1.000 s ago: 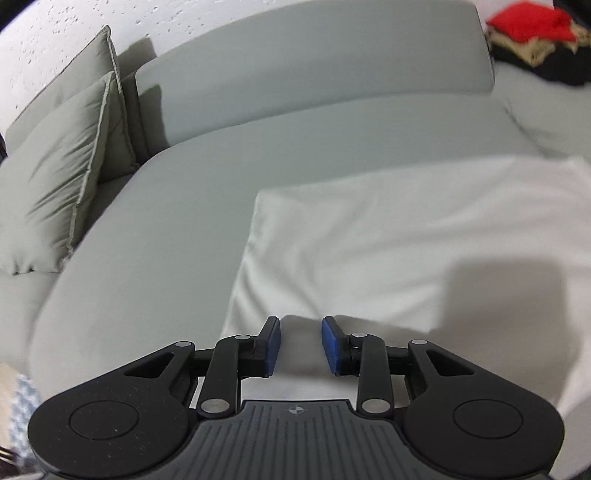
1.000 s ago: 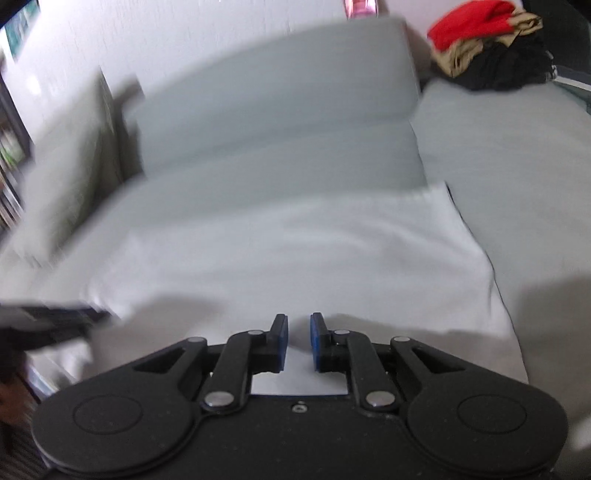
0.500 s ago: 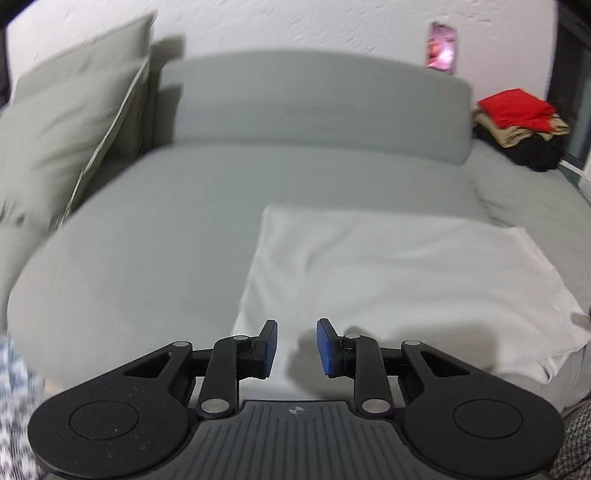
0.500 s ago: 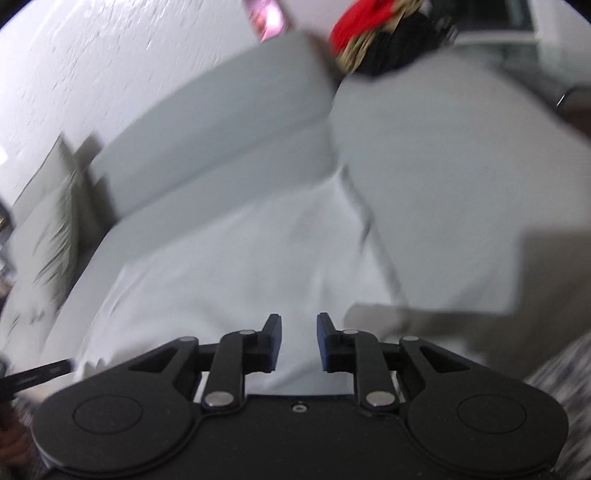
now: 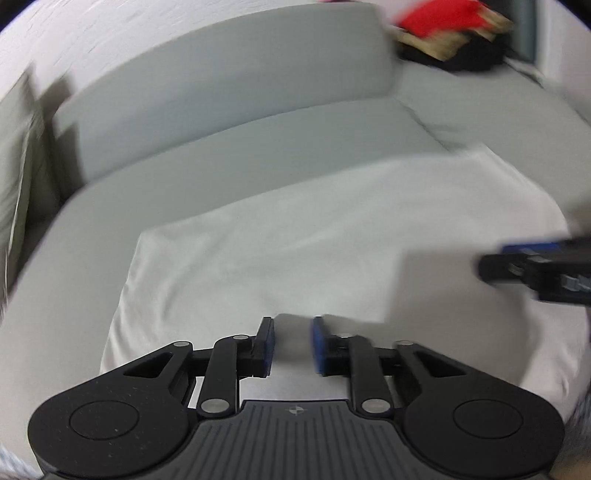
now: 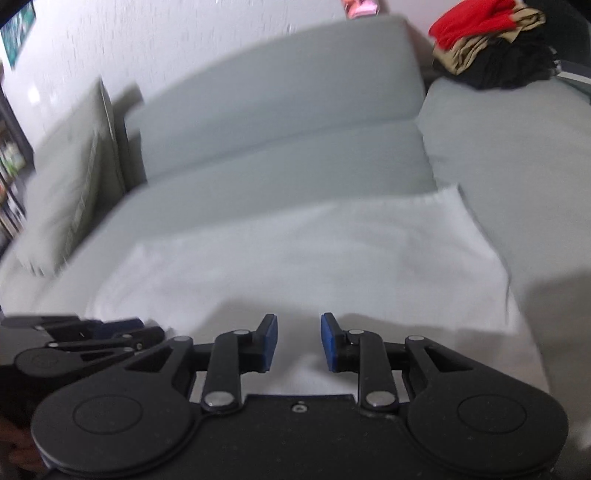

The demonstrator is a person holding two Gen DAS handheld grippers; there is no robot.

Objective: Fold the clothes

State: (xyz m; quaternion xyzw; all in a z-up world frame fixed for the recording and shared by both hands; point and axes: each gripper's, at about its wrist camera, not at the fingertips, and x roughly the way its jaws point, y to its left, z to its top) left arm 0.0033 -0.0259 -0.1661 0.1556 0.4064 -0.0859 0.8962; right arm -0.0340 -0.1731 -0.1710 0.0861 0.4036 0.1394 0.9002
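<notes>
Both grippers hang over the near edge of a white folded cloth (image 5: 332, 251) that lies flat on the seat of a grey sofa (image 5: 221, 85). On my left gripper (image 5: 293, 345) the blue pads (image 5: 318, 343) stand apart with bare white fabric showing between them, gripping nothing. The right gripper (image 6: 298, 341) is spread the same way, its jaws parted above the cloth's front edge and holding nothing.

From the left wrist camera, the right gripper (image 5: 535, 266) comes in blurred at the right border, over the cloth's right side. From the right wrist camera, the left gripper (image 6: 110, 326) shows low at the left border, near the cloth's left front corner (image 6: 99, 306).

The cloth (image 6: 314, 258) reaches from the front of the seat back toward the backrest, and its right edge runs along the seam beside the neighbouring seat cushion (image 6: 517, 155). A grey pillow (image 6: 70, 177) leans at the left end of the sofa, well apart from the cloth. At the far right end sits a pile of clothes (image 6: 491, 44), red on top, tan beneath, black lowest; it also appears, blurred, in the left view (image 5: 447, 29). A white textured wall (image 6: 147, 37) rises behind the backrest.
</notes>
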